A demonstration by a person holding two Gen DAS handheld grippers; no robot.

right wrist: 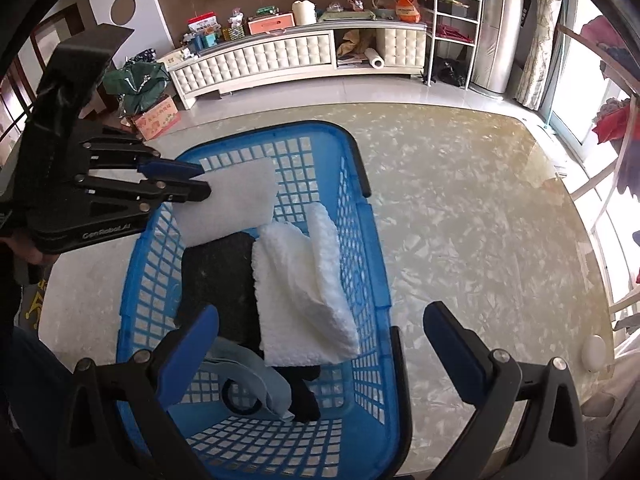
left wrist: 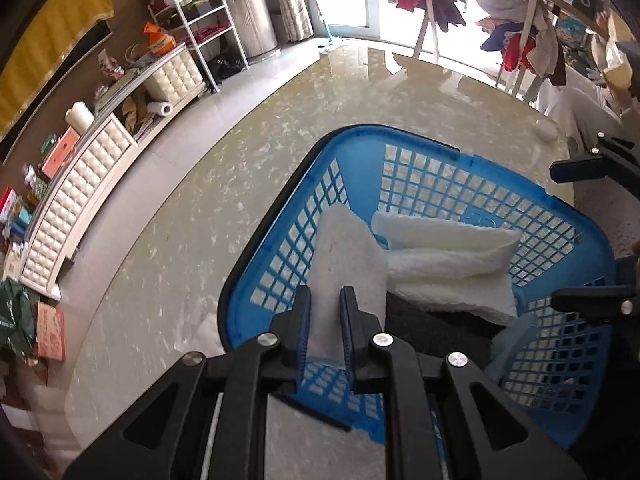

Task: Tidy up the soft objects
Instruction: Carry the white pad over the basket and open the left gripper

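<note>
My left claw [left wrist: 325, 300] is clenched on a white cloth [left wrist: 344, 256] hanging over the blue basket [right wrist: 360, 168] at frame centre; my right claw [right wrist: 320, 340], bottom of its view, gapes empty above a folded white towel [right wrist: 304, 288] inside

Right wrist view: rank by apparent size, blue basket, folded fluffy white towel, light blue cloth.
1. blue basket
2. folded fluffy white towel
3. light blue cloth, partly hidden behind a gripper finger, so its true extent is unsure.
</note>
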